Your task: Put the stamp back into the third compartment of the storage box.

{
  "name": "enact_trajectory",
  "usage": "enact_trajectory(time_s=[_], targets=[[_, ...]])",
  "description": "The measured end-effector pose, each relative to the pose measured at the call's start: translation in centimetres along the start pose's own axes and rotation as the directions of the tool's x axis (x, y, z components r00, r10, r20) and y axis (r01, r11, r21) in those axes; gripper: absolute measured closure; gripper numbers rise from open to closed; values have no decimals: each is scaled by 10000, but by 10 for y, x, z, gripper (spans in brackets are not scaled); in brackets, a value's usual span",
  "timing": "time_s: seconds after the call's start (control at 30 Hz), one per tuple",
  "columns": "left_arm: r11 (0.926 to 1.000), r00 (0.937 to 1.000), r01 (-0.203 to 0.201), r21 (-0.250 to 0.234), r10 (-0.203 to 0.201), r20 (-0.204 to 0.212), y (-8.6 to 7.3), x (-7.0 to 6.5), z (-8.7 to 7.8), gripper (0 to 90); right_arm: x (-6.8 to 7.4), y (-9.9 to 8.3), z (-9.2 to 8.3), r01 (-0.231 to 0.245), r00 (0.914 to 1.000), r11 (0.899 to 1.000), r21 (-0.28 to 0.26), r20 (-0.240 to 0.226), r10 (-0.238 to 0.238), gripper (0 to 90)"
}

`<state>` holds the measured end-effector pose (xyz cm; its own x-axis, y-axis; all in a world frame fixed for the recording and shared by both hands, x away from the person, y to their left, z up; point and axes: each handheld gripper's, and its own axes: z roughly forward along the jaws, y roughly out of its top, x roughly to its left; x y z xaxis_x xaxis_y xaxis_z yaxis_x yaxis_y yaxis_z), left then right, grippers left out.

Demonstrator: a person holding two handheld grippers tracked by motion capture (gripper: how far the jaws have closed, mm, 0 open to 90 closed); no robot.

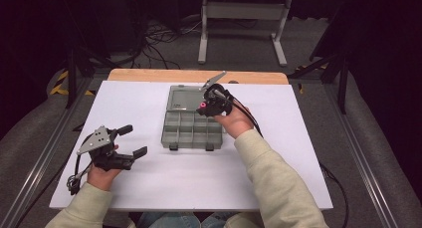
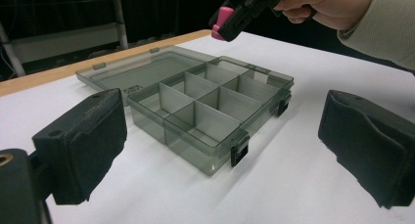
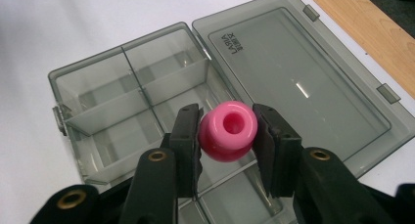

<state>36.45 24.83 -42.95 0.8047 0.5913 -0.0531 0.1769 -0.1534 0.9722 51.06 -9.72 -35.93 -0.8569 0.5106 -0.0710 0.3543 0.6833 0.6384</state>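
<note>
A smoky clear compartment box (image 1: 175, 132) lies open mid-table, its lid (image 1: 182, 97) folded flat toward the far edge. My right gripper (image 1: 204, 106) hangs over the box's far right compartments, shut on a pink bead-like ring (image 3: 228, 130) with a hole through it. In the right gripper view both pads press on the ring's sides above the divided tray (image 3: 127, 104). The ring (image 2: 221, 22) also shows above the box (image 2: 195, 106) in the left gripper view. My left gripper (image 1: 133, 141) rests on the white table at the left, jaws wide apart, holding nothing.
The white tabletop (image 1: 149, 178) has a wooden strip (image 1: 149, 75) along its far edge. Beyond it stand a white metal frame (image 1: 244, 19) and loose cables (image 1: 159, 36) on the floor. Metal rails (image 1: 50, 148) run along both sides of the table.
</note>
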Motion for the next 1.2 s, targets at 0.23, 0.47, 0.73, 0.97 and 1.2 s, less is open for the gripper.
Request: enact_trajectory(time_s=[0.23,0.47,0.73,0.97,1.2], targets=[[10000,10000,1,-6,-1,5,0,0,0,50,-4,-4,10,-61,10000,9997,235,77,59,646],[10000,10000,-1,-15,1,-10,0,1,0,50,-7,-7,19,-243,9997,9987,458,19,242,645],[10000,10000,-3,-13,3,2,0,0,0,50,-8,-13,29,-334,9994,9970,701,-49,338,645],[10000,10000,-1,-10,1,-4,0,0,0,50,-9,-16,34,-412,9991,9956,837,-99,422,645],[10000,10000,0,-7,0,5,0,0,0,50,-10,-20,39,-487,9986,9945,926,-145,502,644]])
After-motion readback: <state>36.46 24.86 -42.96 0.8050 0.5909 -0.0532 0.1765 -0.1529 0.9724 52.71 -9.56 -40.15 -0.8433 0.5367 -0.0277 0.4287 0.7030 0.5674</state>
